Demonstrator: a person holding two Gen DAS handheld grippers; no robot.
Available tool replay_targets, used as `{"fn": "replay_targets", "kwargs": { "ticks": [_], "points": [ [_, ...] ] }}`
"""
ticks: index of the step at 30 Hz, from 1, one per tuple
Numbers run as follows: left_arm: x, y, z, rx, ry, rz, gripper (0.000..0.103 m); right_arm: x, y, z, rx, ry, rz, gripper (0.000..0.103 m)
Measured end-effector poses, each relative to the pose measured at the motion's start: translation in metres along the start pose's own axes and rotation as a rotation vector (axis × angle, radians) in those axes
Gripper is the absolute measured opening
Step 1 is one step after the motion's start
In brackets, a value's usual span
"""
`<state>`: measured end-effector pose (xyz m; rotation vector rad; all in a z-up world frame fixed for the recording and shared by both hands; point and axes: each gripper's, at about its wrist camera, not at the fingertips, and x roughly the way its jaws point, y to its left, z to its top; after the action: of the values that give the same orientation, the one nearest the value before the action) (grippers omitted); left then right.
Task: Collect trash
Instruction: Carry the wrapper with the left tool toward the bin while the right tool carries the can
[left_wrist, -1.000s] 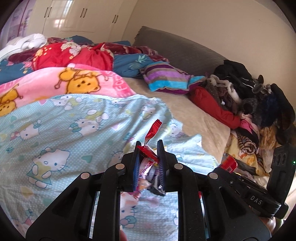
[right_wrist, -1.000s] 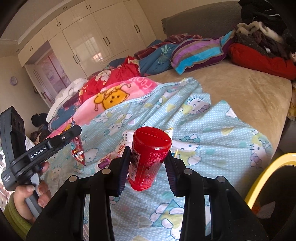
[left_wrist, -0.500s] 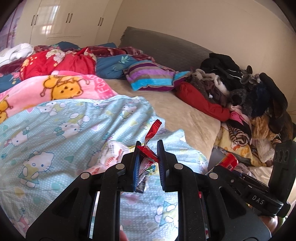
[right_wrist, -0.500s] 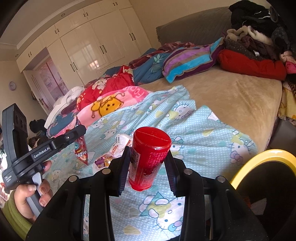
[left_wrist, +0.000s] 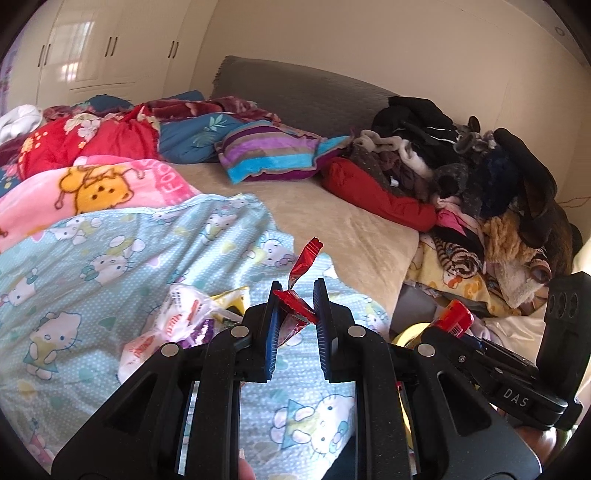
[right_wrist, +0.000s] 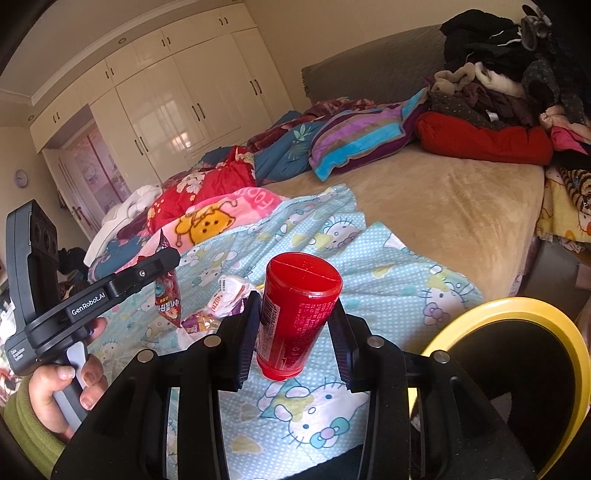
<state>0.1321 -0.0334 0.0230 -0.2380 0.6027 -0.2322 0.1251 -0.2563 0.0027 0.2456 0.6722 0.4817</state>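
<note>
From the left wrist view, the left gripper (left_wrist: 295, 306) points forward and slightly down over the bed, its jaws pinched on a red snack wrapper (left_wrist: 301, 273) whose twisted end sticks up above the fingertips. Below and to the left, a heap of crumpled wrappers (left_wrist: 177, 325) lies on the light blue cartoon-cat blanket (left_wrist: 110, 258). At the right edge, the other tool's black body shows with a red bottle (left_wrist: 452, 319) at its tip.

From the right wrist view, the right gripper (right_wrist: 295, 328) is clamped on the red bottle (right_wrist: 295, 314), which stands nearly upright between the pads, tilted a little to the right, held above the blanket (right_wrist: 406, 280). Just to the lower right is the yellow rim of a black-lined bin (right_wrist: 517, 310). On the left, a hand (right_wrist: 62, 387) in a green sleeve grips the left tool's handle; the wrapper (right_wrist: 168, 295) hangs from its tip, above the blanket. The crumpled wrappers (right_wrist: 225, 299) lie between the two tools.
</note>
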Motion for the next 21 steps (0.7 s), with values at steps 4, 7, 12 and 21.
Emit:
{"fn": "replay_targets", "kwargs": {
  "ticks": [4,7,12,21],
  "points": [
    [0.004,-0.010,-0.001,0.009,0.012,-0.019,0.012,-0.009,-0.008,-0.001,0.009,-0.011,-0.012,0.035],
    [0.006,-0.017,-0.002,0.021,0.017,-0.029,0.012,-0.015,-0.014,-0.002,0.016,-0.020,-0.027,0.035],
    [0.009,-0.030,-0.006,0.036,0.026,-0.048,0.012,-0.025,-0.026,-0.004,0.039,-0.036,-0.051,0.035],
    [0.015,-0.052,-0.012,0.061,0.045,-0.086,0.012,-0.041,-0.047,-0.008,0.070,-0.056,-0.091,0.035]
  ]
}}
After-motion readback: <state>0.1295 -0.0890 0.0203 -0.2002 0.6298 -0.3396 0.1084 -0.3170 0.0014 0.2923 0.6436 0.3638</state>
